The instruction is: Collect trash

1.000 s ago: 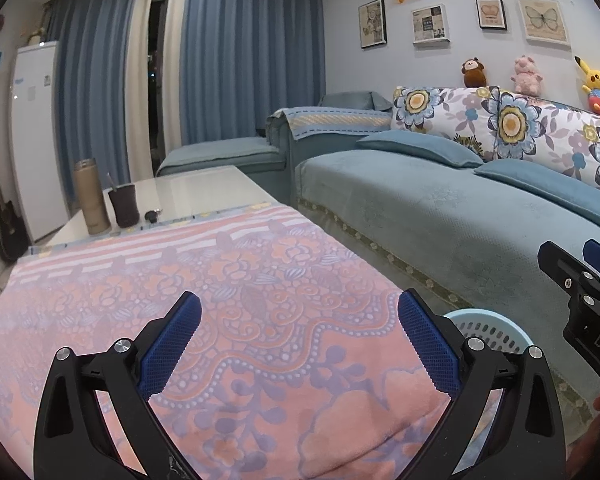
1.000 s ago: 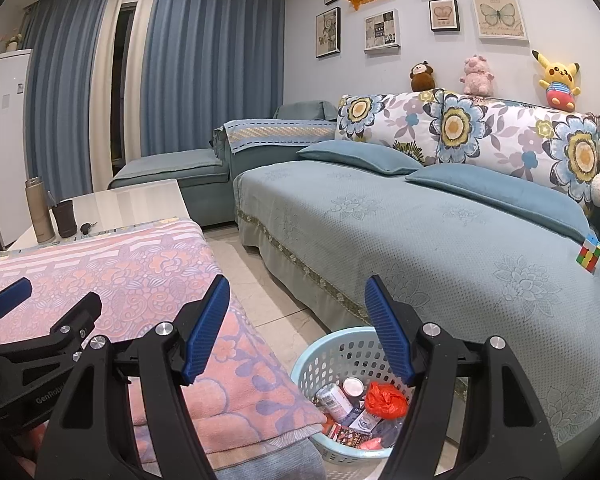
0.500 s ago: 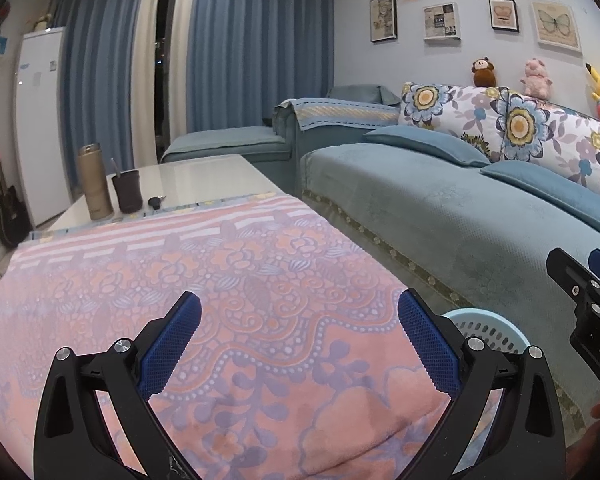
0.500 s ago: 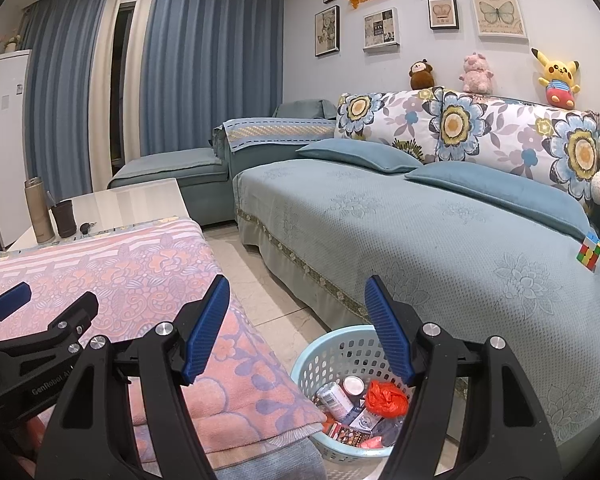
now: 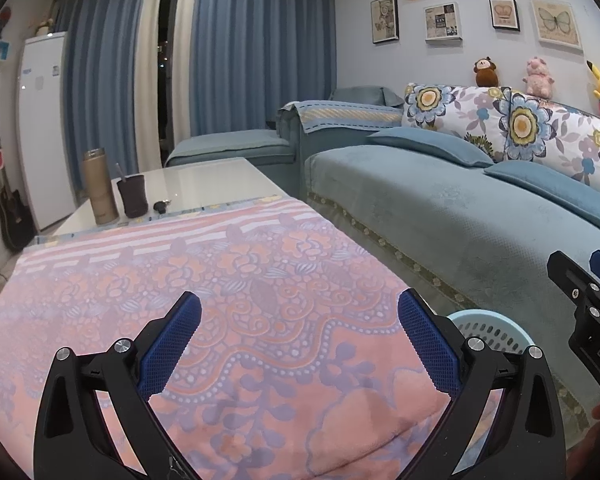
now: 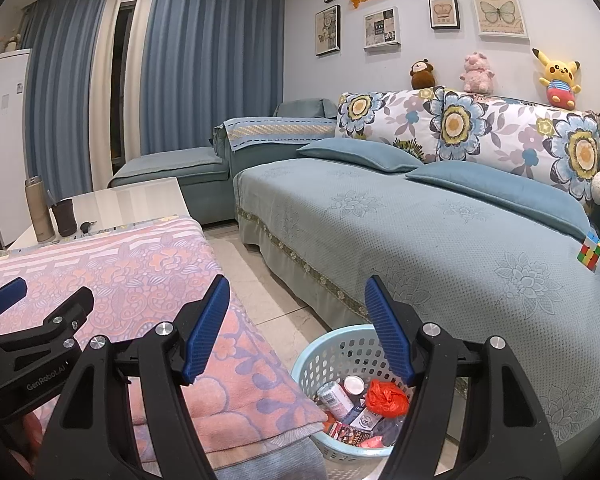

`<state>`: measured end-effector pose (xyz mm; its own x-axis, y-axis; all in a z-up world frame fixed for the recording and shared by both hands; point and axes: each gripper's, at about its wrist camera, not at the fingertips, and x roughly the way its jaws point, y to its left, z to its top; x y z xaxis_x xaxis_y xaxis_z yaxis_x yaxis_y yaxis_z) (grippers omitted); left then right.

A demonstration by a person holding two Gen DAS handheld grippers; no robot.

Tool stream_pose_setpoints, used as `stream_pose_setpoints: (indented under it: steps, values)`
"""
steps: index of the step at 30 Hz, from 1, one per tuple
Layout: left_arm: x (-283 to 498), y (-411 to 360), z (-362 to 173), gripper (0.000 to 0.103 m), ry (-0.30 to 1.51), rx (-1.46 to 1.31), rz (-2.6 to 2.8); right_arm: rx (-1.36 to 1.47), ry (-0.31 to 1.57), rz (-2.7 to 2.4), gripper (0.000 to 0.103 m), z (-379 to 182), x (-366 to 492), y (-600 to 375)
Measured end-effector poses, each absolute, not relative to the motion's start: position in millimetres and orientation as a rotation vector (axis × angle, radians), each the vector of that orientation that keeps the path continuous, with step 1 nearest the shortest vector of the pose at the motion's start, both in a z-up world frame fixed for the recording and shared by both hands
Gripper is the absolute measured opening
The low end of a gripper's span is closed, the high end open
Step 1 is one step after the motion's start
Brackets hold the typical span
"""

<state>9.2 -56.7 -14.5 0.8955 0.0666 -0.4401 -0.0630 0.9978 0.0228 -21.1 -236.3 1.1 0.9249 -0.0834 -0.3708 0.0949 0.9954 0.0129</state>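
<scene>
The light blue basket (image 6: 332,364) sits on the floor between table (image 5: 204,184) and sofa (image 6: 440,240), trash (image 6: 384,398) inside, below the right gripper (image 6: 298,330). Both it and the left gripper (image 5: 300,344) have fingers spread wide, holding nothing.

Light: soft indoor light, kinda cool and bluish, even all over
Window: dark gap between the curtains (image 5: 260,52)
Glare: faint sheen on the bench (image 5: 204,188) top at its far end
Shadows: weak, barely any
Focus: pretty sharp, no motion blur
Edges: heavy fisheye bend, black corners
</scene>
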Motion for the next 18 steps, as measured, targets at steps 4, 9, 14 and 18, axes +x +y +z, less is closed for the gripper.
stream_pose_setpoints:
  steps: [4, 9, 14, 18]
  values:
    - [7.2, -57.6, -13.0, 0.096, 0.449, 0.016, 0.07, 0.031, 0.378, -0.089, 0.066, 0.3, -21.2, -235.8]
    - [5.1, -58.0, -11.8, 0.096, 0.448, 0.025, 0.074, 0.028, 0.378, -0.084, 0.066, -2.0, -21.1, -233.8]
    - [5.1, -53.7, -10.7, 0.096, 0.454, 0.027, 0.086, 0.027, 0.379, -0.079, 0.066, -2.8, -21.5, -231.1]
    - [3.6, -49.8, -10.5, 0.096, 0.454, 0.017, 0.091, 0.024, 0.378, -0.073, 0.066, -0.6, -21.3, -227.8]
